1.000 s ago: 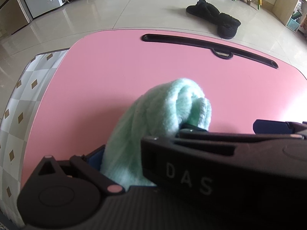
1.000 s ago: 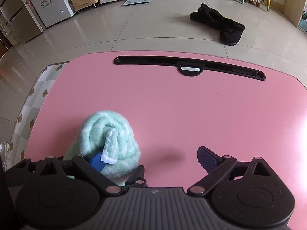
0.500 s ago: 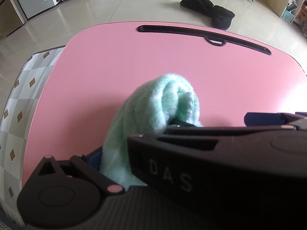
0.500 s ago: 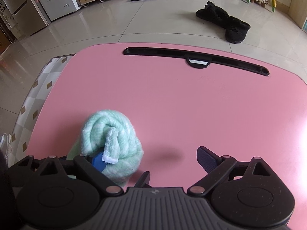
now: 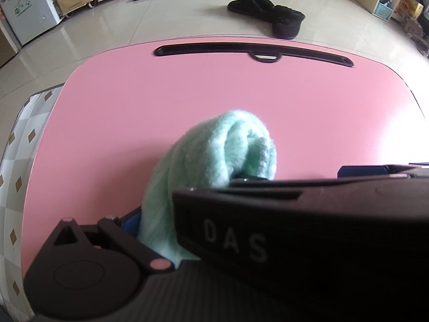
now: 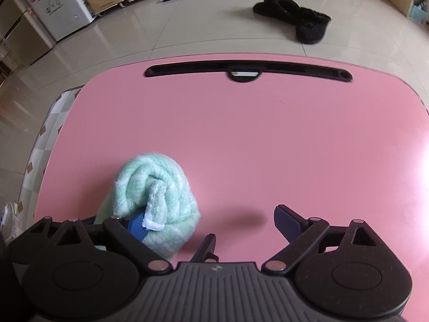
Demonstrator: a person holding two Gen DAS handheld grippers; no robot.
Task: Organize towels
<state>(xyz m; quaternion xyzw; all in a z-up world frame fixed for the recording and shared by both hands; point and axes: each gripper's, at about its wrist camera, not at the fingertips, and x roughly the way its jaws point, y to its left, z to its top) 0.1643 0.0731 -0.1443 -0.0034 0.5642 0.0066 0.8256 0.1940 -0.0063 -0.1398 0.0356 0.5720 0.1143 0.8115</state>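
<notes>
Rolled mint towel (image 6: 158,187) lies near-left on the pink table (image 6: 268,134); right gripper (image 6: 209,220) jaws closing, spread around it; left gripper's (image 5: 203,201) jaws: cannot tell

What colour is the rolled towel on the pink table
Pale mint green with faint white streaks; the towel shows best in the right wrist view.

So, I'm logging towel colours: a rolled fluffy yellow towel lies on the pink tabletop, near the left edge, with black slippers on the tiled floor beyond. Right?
Not quite: the rolled fluffy towel is mint green, not yellow, as the right wrist view shows. The rest holds: it lies on the pink tabletop near its left edge, with the black slippers on the tiled floor beyond.
</notes>
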